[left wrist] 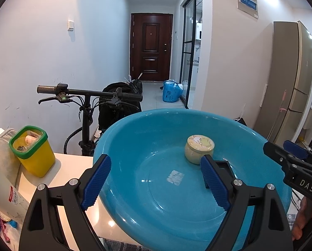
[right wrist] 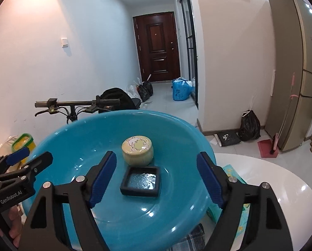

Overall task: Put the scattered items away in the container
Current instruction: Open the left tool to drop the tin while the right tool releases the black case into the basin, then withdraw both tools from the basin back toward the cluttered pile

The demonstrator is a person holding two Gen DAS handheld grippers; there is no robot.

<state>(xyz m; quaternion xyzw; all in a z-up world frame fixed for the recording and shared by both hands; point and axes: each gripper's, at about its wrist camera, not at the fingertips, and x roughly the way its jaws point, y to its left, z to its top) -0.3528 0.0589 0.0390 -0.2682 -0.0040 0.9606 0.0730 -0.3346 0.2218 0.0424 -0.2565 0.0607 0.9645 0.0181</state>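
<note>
**Lin:** Right wrist view: the right gripper [right wrist: 156, 179] hangs over the blue basin [right wrist: 72, 142], fingers [right wrist: 102, 177] spread wide, holding nothing. Below them lies a small black square case [right wrist: 139, 181], and just behind it a round cream tin [right wrist: 137, 151] with a cartoon lid, both on the basin floor.

**Sam:** Left wrist view agrees: the left gripper [left wrist: 154, 183] is splayed open too, empty, above the basin's near rim. The case is mostly hidden behind one finger; possibly touching the tin, hard to tell. A yellow tub [left wrist: 33, 151] stands on the table [left wrist: 70, 171] to the left.
</note>
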